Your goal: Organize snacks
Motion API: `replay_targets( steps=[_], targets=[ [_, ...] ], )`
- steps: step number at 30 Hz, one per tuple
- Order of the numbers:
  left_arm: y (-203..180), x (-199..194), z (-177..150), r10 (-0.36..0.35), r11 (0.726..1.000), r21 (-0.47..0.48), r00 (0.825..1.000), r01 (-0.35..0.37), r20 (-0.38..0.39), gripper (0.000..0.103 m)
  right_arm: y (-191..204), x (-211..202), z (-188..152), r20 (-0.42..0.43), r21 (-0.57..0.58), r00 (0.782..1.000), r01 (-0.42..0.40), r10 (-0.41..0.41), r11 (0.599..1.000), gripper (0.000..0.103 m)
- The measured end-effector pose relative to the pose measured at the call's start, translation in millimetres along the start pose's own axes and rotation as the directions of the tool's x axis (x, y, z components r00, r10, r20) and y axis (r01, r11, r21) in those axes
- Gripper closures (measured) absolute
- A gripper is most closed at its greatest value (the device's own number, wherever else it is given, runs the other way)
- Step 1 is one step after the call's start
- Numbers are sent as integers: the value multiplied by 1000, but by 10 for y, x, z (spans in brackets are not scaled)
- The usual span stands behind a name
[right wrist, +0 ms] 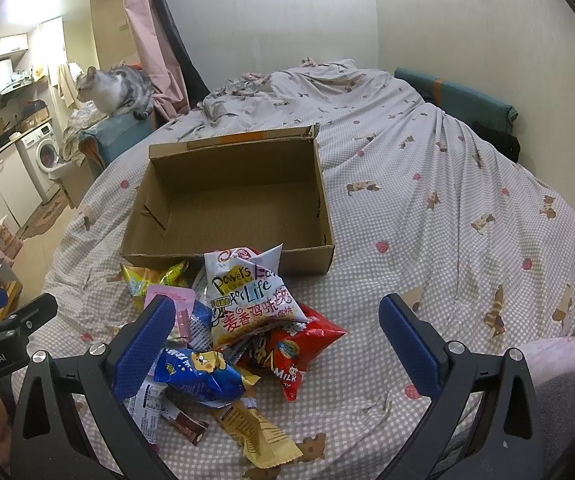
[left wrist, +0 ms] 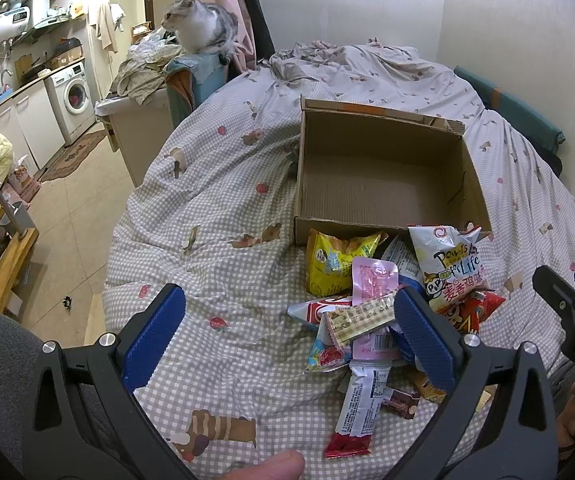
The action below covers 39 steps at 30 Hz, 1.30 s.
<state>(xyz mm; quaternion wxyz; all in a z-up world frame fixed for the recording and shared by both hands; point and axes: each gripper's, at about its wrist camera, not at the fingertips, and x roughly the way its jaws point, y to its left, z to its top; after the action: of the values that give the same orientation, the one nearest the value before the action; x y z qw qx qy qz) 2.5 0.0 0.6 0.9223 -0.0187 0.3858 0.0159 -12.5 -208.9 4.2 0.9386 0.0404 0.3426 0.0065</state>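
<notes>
Cardboard box [left wrist: 379, 196]: empty on the bed, so we've packed nothing yet.
Snacks [right wrist: 243, 332]: all heaped just before it.
Left gripper [left wrist: 291, 332]: jaws spread, holding nothing.
Right gripper [right wrist: 277, 344]: likewise.

Inventory by count:
- Cardboard box [right wrist: 227, 200]: one, open-topped.
- Snack packets [right wrist: 231, 344]: one heap; at least ten are distinguishable, and overlap prevents an exact total.
- Gripper units: two, the left gripper [left wrist: 287, 336] and the right gripper [right wrist: 277, 344], each with two blue-padded fingers.
- Cat [left wrist: 201, 24]: one.
- Washing machine [left wrist: 72, 94]: one.
</notes>
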Motion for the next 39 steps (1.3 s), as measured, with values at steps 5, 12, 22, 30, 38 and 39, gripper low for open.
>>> replay_targets(
  steps=[5,12,22,30,38,39],
  targets=[
    [4,3,2,1,1000,0,1000,-1,2,0,-3,-3,3,1,0,1000,1,-1,1000,0],
    [3,0,-3,0,1000,0,1000,0,1,0,-3,-10,8,3,2,1000,0,0,1000,0],
    [6,1,-6,0,1000,0,1000,0,1,0,-7,-15,11,5,5,1000,-3,3,1000,0],
    [-12,-17,-1,1,1000,12,1000,-1,1,0,-5,-16,11,7,8,1000,-4,4,1000,0],
    [-30,4,-24,11,1000,19,1000,-11,-6,0,-11,-16,8,0,14,1000,-9,9,1000,0],
    [-25,16,-23,12,1000,19,1000,-12,-11,0,-21,-17,11,-2,21,1000,-11,11,1000,0]
  ],
)
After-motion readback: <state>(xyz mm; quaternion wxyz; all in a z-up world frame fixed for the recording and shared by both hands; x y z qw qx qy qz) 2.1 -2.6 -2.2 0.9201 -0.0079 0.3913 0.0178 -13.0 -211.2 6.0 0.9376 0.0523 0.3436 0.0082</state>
